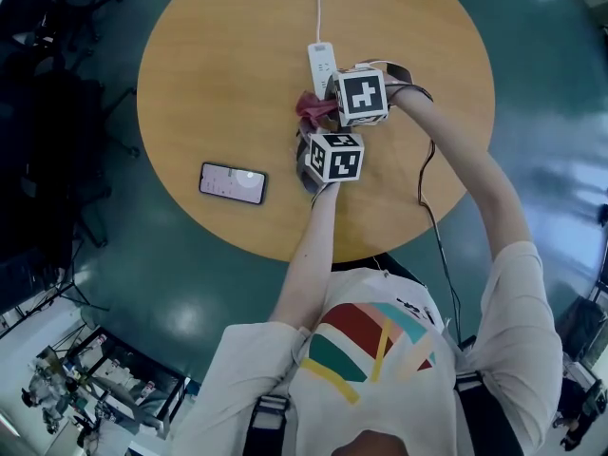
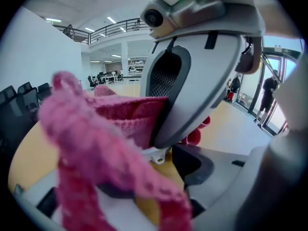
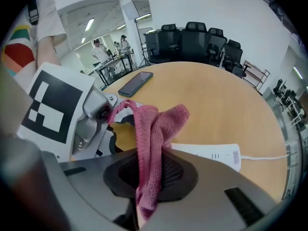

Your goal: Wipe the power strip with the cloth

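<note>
Cloth (image 3: 159, 124) looks soft, light, floppy; we judge its bunched fold the best hold. Right gripper (image 3: 147, 182) pinches it there; left gripper (image 2: 144, 191) gapes wide.

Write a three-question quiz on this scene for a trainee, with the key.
1. True or false: the phone lies apart from the power strip.
2. The fingers of the right gripper pinch: A the cloth; B the phone; C nothing.
3. Fill in: the power strip rests on a round wooden ___.
Key: 1 true; 2 A; 3 table.
</note>
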A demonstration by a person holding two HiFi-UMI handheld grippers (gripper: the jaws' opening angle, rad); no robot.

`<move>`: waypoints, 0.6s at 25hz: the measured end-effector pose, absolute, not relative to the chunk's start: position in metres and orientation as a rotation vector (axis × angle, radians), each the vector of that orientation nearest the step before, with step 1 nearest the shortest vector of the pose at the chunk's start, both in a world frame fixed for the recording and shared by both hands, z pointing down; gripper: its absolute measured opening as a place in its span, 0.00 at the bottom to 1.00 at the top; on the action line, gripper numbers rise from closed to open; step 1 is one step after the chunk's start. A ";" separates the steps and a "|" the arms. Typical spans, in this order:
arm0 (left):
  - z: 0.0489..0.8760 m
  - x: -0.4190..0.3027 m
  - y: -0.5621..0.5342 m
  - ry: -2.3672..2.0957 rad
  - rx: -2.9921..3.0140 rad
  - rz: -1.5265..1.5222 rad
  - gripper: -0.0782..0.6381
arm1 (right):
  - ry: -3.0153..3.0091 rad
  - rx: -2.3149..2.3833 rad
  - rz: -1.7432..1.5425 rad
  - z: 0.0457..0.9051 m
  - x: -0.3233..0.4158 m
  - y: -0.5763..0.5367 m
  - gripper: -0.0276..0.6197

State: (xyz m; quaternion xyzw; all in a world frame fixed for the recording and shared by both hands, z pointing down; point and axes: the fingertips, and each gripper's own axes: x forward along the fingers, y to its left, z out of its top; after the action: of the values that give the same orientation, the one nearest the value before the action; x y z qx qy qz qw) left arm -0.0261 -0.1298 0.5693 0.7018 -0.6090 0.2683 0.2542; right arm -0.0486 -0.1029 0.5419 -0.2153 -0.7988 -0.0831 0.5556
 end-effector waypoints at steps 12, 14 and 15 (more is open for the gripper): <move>0.549 -0.034 -0.119 -1.657 1.913 0.460 0.51 | -2.063 -0.219 -0.103 0.511 -0.042 -0.131 0.10; 0.540 -0.039 -0.114 -1.641 1.906 0.369 0.51 | -2.103 -0.113 -0.035 0.505 -0.032 -0.146 0.10; 0.534 -0.040 -0.113 -1.628 1.921 0.337 0.51 | -2.126 -0.052 0.014 0.502 -0.026 -0.154 0.10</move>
State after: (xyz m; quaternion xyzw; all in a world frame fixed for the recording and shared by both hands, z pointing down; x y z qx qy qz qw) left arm -0.0401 -0.1132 0.5336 0.7223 -0.6122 0.1268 0.2958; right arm -0.0261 -0.1538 0.5015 -0.0215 -0.8737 0.0056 0.4860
